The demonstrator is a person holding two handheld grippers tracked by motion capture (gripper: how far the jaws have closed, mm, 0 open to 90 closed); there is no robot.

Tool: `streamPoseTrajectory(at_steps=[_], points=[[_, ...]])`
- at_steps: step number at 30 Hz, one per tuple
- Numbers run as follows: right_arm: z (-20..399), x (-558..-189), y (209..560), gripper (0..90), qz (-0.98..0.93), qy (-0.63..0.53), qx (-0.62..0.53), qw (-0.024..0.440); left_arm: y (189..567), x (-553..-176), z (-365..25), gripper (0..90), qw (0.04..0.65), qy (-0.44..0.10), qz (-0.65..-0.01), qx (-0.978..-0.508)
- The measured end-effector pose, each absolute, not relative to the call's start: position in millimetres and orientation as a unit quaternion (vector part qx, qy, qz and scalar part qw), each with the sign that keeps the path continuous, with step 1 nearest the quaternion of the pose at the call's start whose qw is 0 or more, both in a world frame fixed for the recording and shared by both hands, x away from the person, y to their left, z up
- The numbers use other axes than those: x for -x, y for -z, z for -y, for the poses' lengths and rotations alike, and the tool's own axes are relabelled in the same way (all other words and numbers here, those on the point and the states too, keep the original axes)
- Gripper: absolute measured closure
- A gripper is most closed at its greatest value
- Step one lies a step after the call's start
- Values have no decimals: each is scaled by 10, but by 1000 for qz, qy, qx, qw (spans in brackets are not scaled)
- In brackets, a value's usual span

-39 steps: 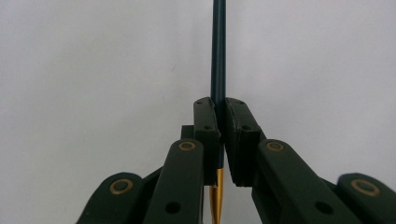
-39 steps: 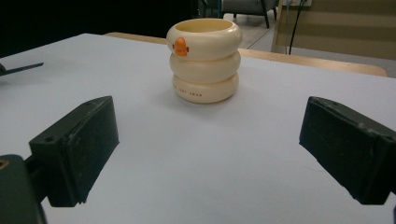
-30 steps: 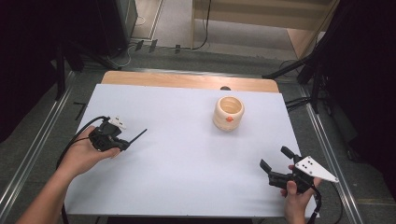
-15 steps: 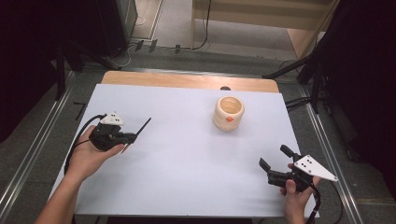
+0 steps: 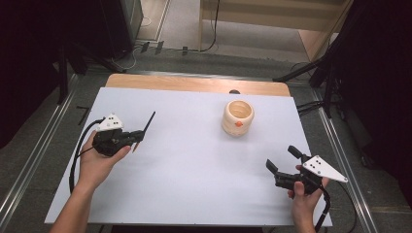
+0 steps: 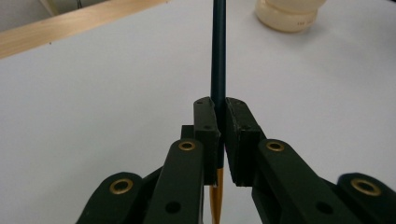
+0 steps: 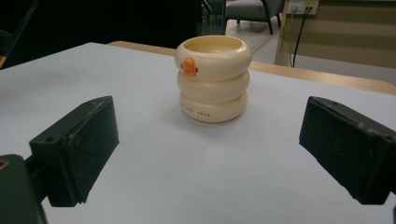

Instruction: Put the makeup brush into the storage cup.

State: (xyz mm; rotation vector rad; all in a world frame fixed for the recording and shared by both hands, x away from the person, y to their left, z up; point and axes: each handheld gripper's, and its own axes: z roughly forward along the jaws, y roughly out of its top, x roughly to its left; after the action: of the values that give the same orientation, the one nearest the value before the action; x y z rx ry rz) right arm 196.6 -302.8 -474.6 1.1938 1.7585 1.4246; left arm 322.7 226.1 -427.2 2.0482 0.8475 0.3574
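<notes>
While the dark pencil [image 6: 218, 51] sat pinched between the fully closed jaws of the left gripper [image 5: 137, 138], the picking-up part of the work looked done and the putting-in part still ahead, to judge by how things lay. It was held above the bench [image 5: 194, 170] near the left edge, its long end slanting up and away toward the far side, well apart from the cream ringed cup [image 5: 238, 118], which stood upright toward the far right of the bench with nothing visibly in it. The right gripper [image 5: 282, 167], near the front right corner, had its jaws spread wide and held nothing. From the high view came the layout: both hands, the gap between pencil and cup, and the wooden strip along the far edge. Closer in, the left gripper view showed the pads tight on the shaft and a yellow-orange stretch of the pencil below them. Printed lettering on the cup's lowest ring and its small orange mark [image 7: 189, 66] were plainest in the right gripper view.
</notes>
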Motion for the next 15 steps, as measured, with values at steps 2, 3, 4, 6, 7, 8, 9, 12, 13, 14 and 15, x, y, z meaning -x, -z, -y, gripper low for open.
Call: streamPoseTrajectory(at_steps=[2, 3, 4, 6, 7, 8, 9, 12, 13, 14, 15], points=[[3002, -1985, 4725, 50, -659, -535, -443, 287, 4276, -3221, -2244, 851, 442, -148, -338, -818], [2986, -1994, 4714, 50, -661, -536, -441, 286, 4278, -3218, -2239, 851, 444, -149, -337, -817], [2978, -2003, 4709, 50, -660, -536, -441, 286, 4282, -3214, -2230, 851, 448, -151, -335, -815], [2959, -2021, 4693, 50, -661, -537, -439, 285, 4293, -3211, -2209, 851, 454, -147, -335, -812], [2953, -2031, 4684, 50, -662, -538, -438, 284, 4299, -3215, -2199, 851, 456, -147, -334, -812], [2948, -2044, 4675, 50, -661, -539, -437, 285, 4304, -3217, -2189, 851, 457, -146, -334, -811], [2944, -2055, 4665, 50, -661, -540, -437, 285, 4310, -3220, -2180, 851, 460, -143, -334, -810], [2929, -2096, 4632, 50, -662, -540, -435, 284, 4324, -3227, -2161, 851, 472, -137, -332, -805], [2922, -2108, 4618, 50, -662, -541, -434, 284, 4327, -3227, -2154, 851, 475, -137, -331, -804], [2915, -2122, 4606, 50, -661, -544, -433, 284, 4328, -3226, -2146, 851, 478, -138, -330, -802], [2904, -2135, 4591, 50, -661, -544, -433, 283, 4329, -3225, -2135, 851, 480, -138, -328, -802]])
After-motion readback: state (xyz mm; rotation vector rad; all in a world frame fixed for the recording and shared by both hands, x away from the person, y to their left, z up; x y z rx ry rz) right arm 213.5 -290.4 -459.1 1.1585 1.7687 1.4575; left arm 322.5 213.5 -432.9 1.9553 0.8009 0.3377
